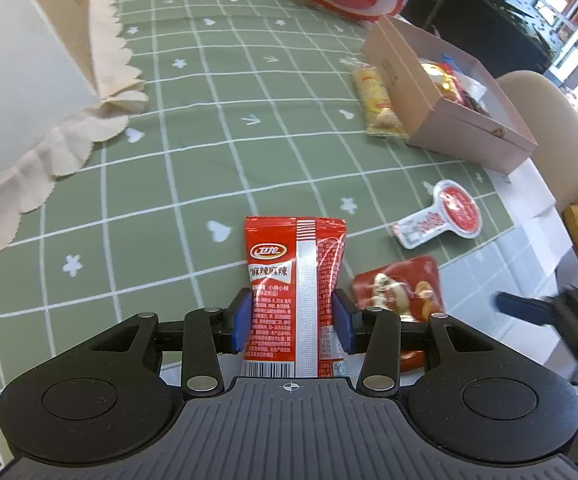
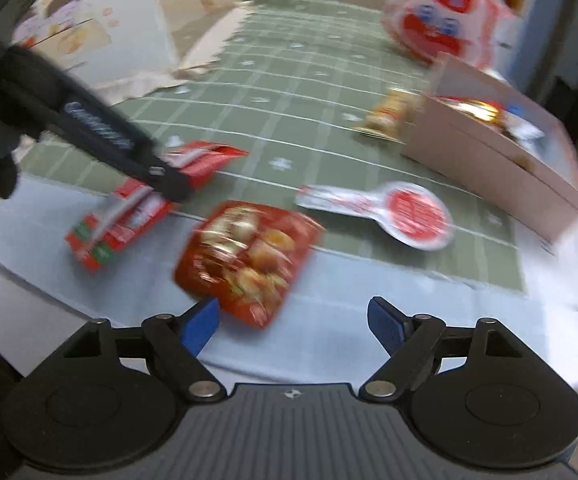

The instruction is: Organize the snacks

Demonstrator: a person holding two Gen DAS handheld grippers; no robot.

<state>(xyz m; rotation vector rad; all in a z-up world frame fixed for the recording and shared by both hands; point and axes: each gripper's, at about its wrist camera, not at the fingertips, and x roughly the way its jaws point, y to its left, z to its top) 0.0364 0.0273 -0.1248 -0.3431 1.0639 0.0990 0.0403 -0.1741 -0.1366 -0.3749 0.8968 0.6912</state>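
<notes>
The left gripper [image 1: 293, 320] is seen clamped on a red snack sachet [image 1: 295, 280], pads pressed at mid-length, held above the green checked cloth [image 1: 193, 152]; the right gripper [image 2: 293, 326] is spread wide and empty, just short of a red candy pouch [image 2: 249, 260]. The sachet is judged light, soft and crinkly, best taken across its flat middle. The pink box [image 1: 465, 128] is seen open, with several wrapped snacks inside.
</notes>
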